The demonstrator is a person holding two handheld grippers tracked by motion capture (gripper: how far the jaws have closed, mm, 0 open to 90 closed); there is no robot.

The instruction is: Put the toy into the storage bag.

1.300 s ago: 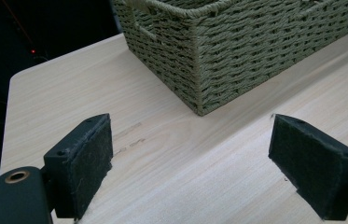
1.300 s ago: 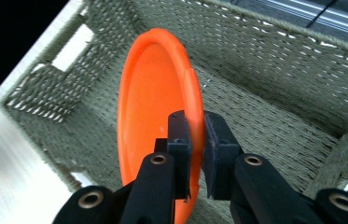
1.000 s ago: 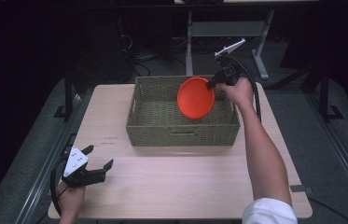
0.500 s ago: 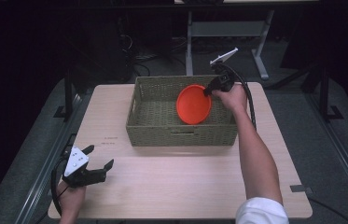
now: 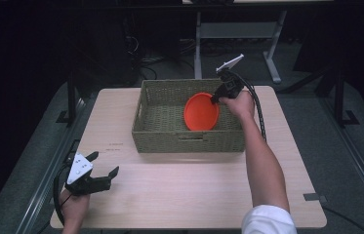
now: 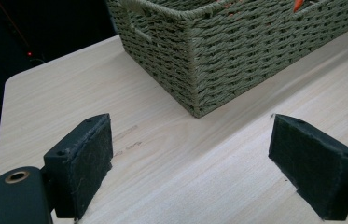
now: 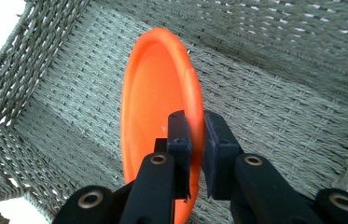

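nearest the person, at the front left corner of the light wooden table (image 5: 184,180), the left hand (image 5: 73,208) holds the left gripper (image 5: 102,170) low over the tabletop. its jaws stand wide apart with nothing between them; in the left gripper view the two black pads (image 6: 80,163) frame bare wood, and faint dark marks (image 6: 127,140) lie on the surface just beyond the left pad. past them in that view stands a corner of the woven basket (image 6: 237,51), apart from the gripper.

farther out, the right forearm (image 5: 265,161) reaches from the white sleeve (image 5: 267,222) at the bottom edge across the table's right half to the basket. the olive woven basket (image 5: 189,141) sits on the far half of the table, roughly centred, with a handle slot (image 5: 191,138) in its near wall.

inside the basket, towards its right side, is the orange plate (image 5: 201,112), held on edge and tilted. the right gripper (image 5: 217,99) comes in over the basket's right rim, with the right hand (image 5: 238,103) behind it and its cable (image 5: 258,109) trailing down the forearm. in the right gripper view the right gripper (image 7: 196,140) has its jaws closed on the orange plate (image 7: 155,98), one pad on each face of the rim, above the woven floor (image 7: 274,102) of the basket. whether the plate's lower edge touches that floor cannot be told.

beyond the table lie a dark floor and a grey metal stand (image 5: 238,31).
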